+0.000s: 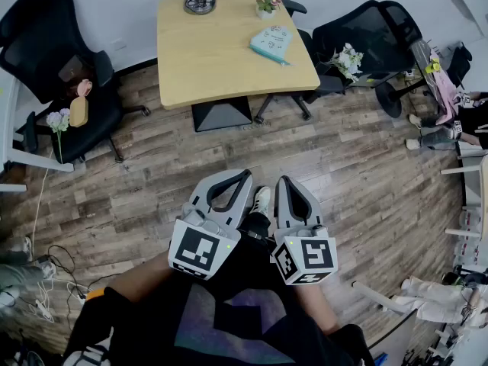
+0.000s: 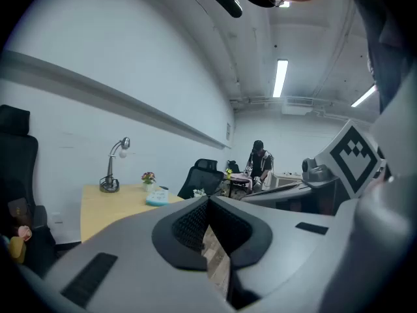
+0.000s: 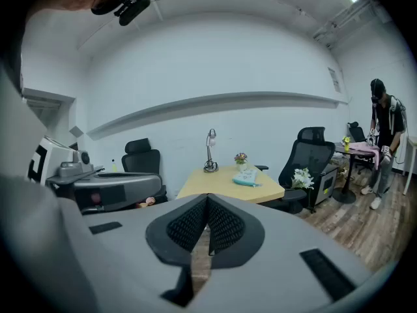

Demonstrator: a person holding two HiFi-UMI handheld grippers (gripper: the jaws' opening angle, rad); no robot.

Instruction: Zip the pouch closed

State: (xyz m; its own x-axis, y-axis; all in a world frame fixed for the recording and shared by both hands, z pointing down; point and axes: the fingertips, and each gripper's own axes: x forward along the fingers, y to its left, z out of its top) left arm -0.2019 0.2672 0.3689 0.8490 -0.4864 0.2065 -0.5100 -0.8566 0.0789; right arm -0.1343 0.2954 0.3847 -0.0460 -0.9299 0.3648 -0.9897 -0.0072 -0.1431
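Plank floor (image 1: 343, 181), square pale table (image 1: 213, 52), rounded teal pouch (image 1: 271, 43), left tongs (image 1: 247, 174) and right tongs (image 1: 284, 180) pressed together

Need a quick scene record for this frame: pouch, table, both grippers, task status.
pouch: light teal, lying on table near its right edge; zip too small to read
table: wooden, also holds desk lamp and flower pot at far edge
left gripper: shut, empty, over floor, short of table
right gripper: shut, empty, beside left gripper
status: pouch untouched
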